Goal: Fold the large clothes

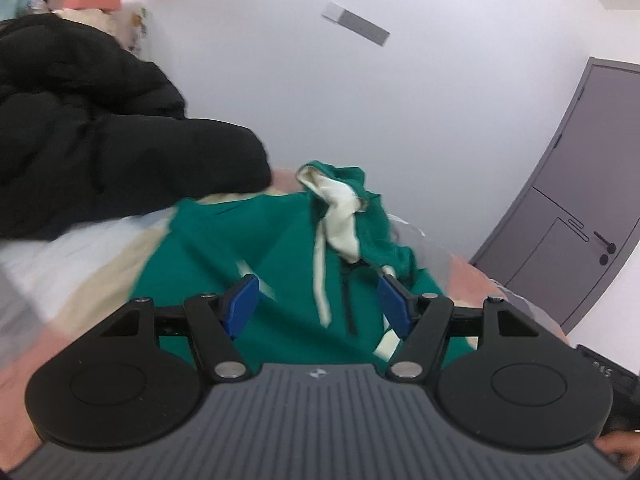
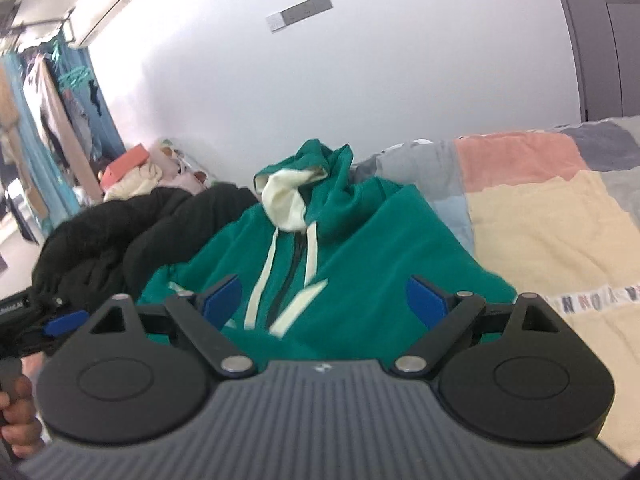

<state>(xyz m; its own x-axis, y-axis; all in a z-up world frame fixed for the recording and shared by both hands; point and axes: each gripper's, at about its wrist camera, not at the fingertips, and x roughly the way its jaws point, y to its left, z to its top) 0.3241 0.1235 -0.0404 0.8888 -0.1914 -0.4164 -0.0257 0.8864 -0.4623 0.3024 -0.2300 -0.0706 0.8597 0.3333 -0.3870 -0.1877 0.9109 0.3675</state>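
Left tool [image 1: 316, 304]: jaws apart, blue pads [image 1: 242, 304] clear of any cloth, nothing between them; it hangs above the hoodie.
Right tool [image 2: 324, 302]: jaws spread wide, blue pads [image 2: 426, 304] empty; it too hangs above the hoodie, with the left tool just visible at 9 o'clock in the right wrist view.
Hands: a hand [image 2: 18, 420] shows at 8 o'clock in the right wrist view; fingers [image 1: 618, 446] show at 4 o'clock in the left wrist view.
Hoodie [image 2: 360, 256]: green, cream-lined hood [image 2: 286, 196] at 12 o'clock, cream drawstrings [image 2: 264, 276] beside a dark zip; lies front up on the bed, body partly folded.
Jacket [image 1: 92, 136]: black, puffy, heaped at 10 o'clock from the left tool, touching the hoodie's edge.
Bed [image 2: 540, 232]: patchwork cover in pink, cream and grey, spreading to 3 o'clock of the hoodie.
Wall [image 1: 400, 120]: white, behind the bed.
Door [image 1: 568, 208]: grey, at 2 o'clock in the left wrist view.
Rack [image 2: 44, 120]: hanging clothes at 10 o'clock in the right wrist view.
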